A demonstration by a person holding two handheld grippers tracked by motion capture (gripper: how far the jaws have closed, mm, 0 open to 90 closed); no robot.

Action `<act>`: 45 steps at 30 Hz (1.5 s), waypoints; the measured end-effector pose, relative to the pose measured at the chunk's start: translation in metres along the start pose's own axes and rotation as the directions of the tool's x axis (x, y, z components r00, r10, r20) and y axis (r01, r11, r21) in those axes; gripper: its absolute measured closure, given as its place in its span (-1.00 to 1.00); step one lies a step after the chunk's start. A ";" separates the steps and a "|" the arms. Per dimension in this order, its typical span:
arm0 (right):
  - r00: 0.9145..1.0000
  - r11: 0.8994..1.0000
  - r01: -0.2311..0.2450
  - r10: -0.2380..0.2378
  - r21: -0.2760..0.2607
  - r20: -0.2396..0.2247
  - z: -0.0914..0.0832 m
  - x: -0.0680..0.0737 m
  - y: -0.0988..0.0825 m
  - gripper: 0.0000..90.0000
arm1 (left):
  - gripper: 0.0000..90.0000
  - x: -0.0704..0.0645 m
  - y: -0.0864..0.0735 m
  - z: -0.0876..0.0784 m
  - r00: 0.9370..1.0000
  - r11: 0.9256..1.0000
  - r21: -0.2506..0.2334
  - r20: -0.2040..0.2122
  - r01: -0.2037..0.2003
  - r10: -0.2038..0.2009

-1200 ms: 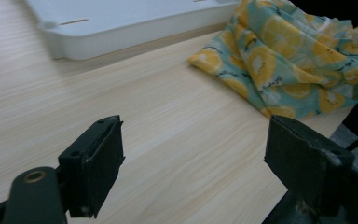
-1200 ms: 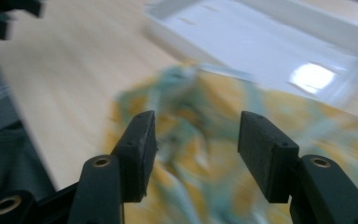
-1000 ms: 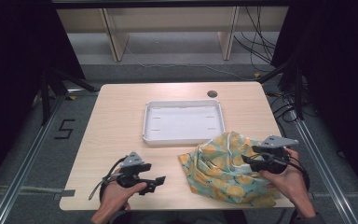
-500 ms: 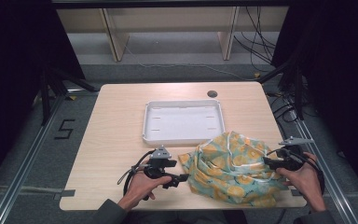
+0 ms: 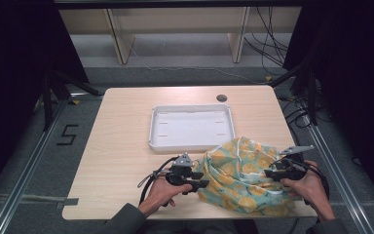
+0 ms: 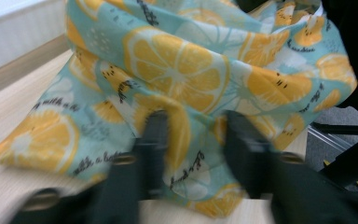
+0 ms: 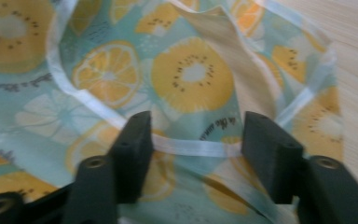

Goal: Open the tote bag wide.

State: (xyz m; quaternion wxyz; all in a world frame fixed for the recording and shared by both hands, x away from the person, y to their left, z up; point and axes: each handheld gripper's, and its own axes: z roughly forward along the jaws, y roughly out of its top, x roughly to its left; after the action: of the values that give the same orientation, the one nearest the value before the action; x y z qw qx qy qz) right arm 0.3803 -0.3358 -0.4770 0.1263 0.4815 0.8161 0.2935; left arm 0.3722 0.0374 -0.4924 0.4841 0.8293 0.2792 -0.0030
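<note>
A crumpled teal cloth [image 5: 241, 178] printed with orange citrus slices lies at the table's front right. My left gripper [image 5: 200, 178] is at its left edge, and its jaws have just been closing around a raised fold of the cloth [image 6: 182, 79]. In the left gripper view [image 6: 196, 135] the fold fills the gap, and the pads do not clearly press it. My right gripper [image 5: 270, 173] rests over the right side. In the right gripper view [image 7: 196, 140] its jaws have just been closing and stand apart over a white hem of the cloth [image 7: 191, 70].
A white rectangular tray [image 5: 191, 107] sits behind the cloth at the table's middle. A dark round hole [image 5: 221, 97] is near the far edge. Bare wood [image 5: 121, 146] stretches to the left. Black cables trail from both grippers.
My left gripper has slid right across the table to the cloth's left edge. The right gripper has sunk onto the cloth's right side. The cloth has bunched up higher.
</note>
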 end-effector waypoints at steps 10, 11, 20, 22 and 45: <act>0.985 0.984 0.170 -0.168 0.052 -0.047 0.001 0.012 0.010 1.00 | 0.99 0.002 0.001 -0.004 0.999 0.999 -0.021 0.029 -0.044 0.045; 0.987 0.986 0.155 -0.153 0.056 -0.048 0.001 0.014 0.010 1.00 | 0.99 0.002 0.002 -0.005 0.998 0.998 -0.029 0.025 -0.051 0.051; 0.986 0.986 0.160 -0.158 0.049 -0.050 0.000 0.015 0.012 1.00 | 1.00 -0.002 0.002 -0.015 0.999 0.999 -0.002 -0.002 -0.053 0.053; 0.987 0.987 0.158 -0.156 0.041 -0.050 -0.001 0.018 0.013 1.00 | 1.00 -0.003 0.000 -0.020 0.998 0.998 0.005 -0.009 -0.056 0.056; 0.991 0.990 0.087 -0.074 0.115 -0.111 0.006 0.036 0.004 -0.12 | 0.99 0.011 -0.022 -0.064 0.997 1.000 0.018 -0.071 -0.023 0.024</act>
State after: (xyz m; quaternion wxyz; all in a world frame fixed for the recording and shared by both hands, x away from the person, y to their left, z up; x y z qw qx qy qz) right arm 0.3684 -0.3014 -0.4765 0.0655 0.4385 0.8566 0.2640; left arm 0.3545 0.1019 -0.4789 0.4666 0.8363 0.2864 0.0300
